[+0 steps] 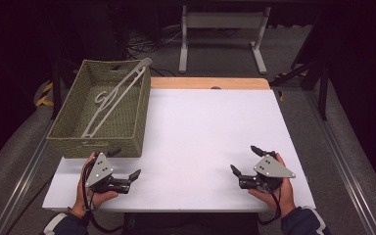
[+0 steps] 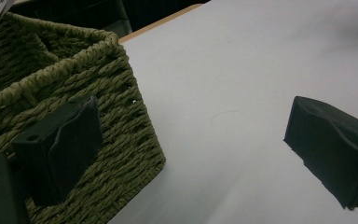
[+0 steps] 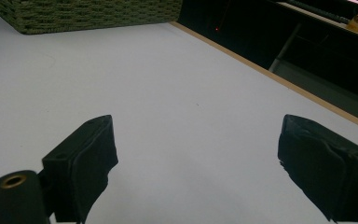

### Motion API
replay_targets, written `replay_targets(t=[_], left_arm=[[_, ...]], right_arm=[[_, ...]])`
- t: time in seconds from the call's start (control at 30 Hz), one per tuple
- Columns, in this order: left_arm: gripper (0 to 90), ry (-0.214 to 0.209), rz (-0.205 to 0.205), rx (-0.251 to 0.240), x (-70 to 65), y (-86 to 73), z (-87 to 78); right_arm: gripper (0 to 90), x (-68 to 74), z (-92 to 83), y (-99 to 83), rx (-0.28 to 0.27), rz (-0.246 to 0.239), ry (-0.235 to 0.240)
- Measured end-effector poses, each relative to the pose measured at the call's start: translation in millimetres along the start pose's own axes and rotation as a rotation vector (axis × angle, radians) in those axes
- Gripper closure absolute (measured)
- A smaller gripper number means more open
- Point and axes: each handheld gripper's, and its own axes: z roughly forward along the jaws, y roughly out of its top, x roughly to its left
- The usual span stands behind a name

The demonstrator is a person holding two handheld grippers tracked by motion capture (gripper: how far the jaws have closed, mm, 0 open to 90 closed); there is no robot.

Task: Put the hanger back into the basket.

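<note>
A white table [image 1: 200, 142] with a pale wooden strip along its far edge stands on grey carpet in a dark room; a white metal frame [image 1: 223, 34] stands on the floor beyond it. At the table's left sits a green woven basket [image 1: 71, 129], with a white hanger [image 1: 115, 98] lying slantwise inside. The left gripper [image 1: 126, 164] rests just beside the basket's near right corner, jaws spread and holding nothing. The right gripper [image 1: 245, 158] sits near the right edge, jaws likewise spread, well apart from the basket.
</note>
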Motion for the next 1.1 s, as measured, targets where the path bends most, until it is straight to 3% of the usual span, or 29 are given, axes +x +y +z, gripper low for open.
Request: replay_targets(t=[0.53, 0.7, 1.1], left_arm=[[4.9, 0.008, 0.023, 0.010, 1.2, 0.0, 0.7], [4.9, 0.002, 0.001, 0.018, 1.1, -0.5, 1.9], [5.0, 0.017, 0.010, 0.045, 4.4, -1.5, 5.3]], right_arm=[[10.7, -1.6, 3.2, -2.6, 0.015, 0.017, -0.002], [10.2, -0.7, 3.1, -2.1, 0.012, 0.015, -0.009], [10.0, -2.8, 5.1, -4.8, 0.025, 0.015, -0.024]])
